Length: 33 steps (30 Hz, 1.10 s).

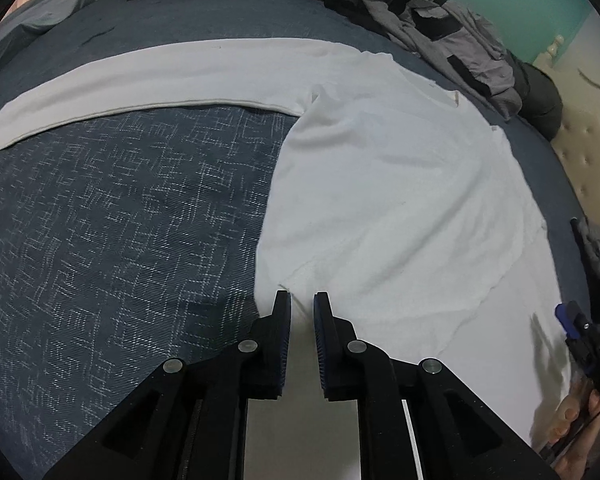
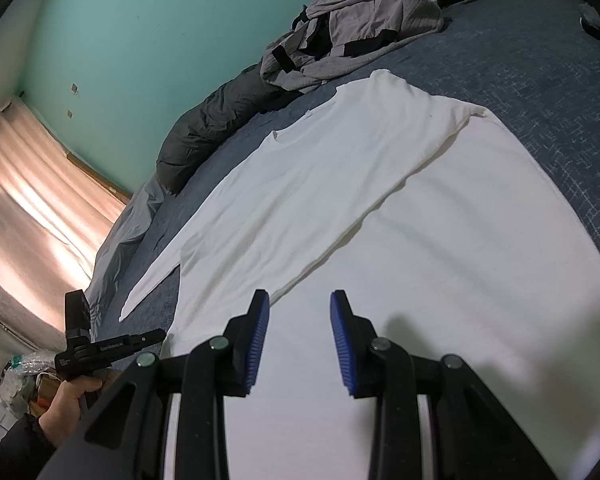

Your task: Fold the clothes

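on the blue bed (image 1: 120,220), a white long-sleeved shirt (image 1: 380,184) lies spread.
left claw (image 1: 302,304) slightly apart, right claw (image 2: 300,304) wide apart, both empty above the shirt.

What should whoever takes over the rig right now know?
Left tool: open, empty, over the near left edge of the white long-sleeve shirt.
Right tool: open, empty, above the shirt's lower body.
Shirt lies flat on the blue bedspread; one sleeve is folded across the body, the other sleeve still stretched out.
Left: fold that sleeve in, then the body. Grey clothes pile untouched.
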Motion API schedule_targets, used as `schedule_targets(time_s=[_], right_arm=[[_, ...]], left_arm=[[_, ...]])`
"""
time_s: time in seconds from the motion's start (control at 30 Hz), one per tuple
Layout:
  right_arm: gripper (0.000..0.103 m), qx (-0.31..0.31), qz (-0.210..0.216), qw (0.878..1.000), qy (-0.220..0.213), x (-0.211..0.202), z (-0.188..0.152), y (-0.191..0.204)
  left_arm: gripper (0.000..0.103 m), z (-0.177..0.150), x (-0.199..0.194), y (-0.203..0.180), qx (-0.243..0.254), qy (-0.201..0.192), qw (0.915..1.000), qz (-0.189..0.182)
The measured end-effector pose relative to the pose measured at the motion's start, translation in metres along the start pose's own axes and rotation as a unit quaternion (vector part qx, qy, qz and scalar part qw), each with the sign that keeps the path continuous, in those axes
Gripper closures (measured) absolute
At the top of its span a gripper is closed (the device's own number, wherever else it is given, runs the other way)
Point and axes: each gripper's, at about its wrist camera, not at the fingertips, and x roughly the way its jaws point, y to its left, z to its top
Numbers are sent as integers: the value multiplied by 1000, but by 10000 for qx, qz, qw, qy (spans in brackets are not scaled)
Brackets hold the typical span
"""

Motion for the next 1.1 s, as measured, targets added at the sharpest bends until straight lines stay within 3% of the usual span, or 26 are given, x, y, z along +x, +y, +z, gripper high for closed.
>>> schedule_targets(time_s=[0.57,0.87,0.93,0.97,1.1], right_arm=[[72,38,-23,10000,-30,-2,2,-1],[72,51,-26,10000,-29,-1,3,-2],[72,56,-26,10000,-29,-1,3,-3],[72,60,-26,10000,-28,-1,3,-3],[72,84,-19,10000,-19,-1,3,-4]], left_arm=[[91,18,11,-11,151,-17,9998,-164],[91,12,32,-15,320,235,9992,-93],[95,11,33,-14,300,231,9992,-135],[103,12,34,-14,313,227,9992,-140],[103,15,28,-15,366,109,9992,-152]])
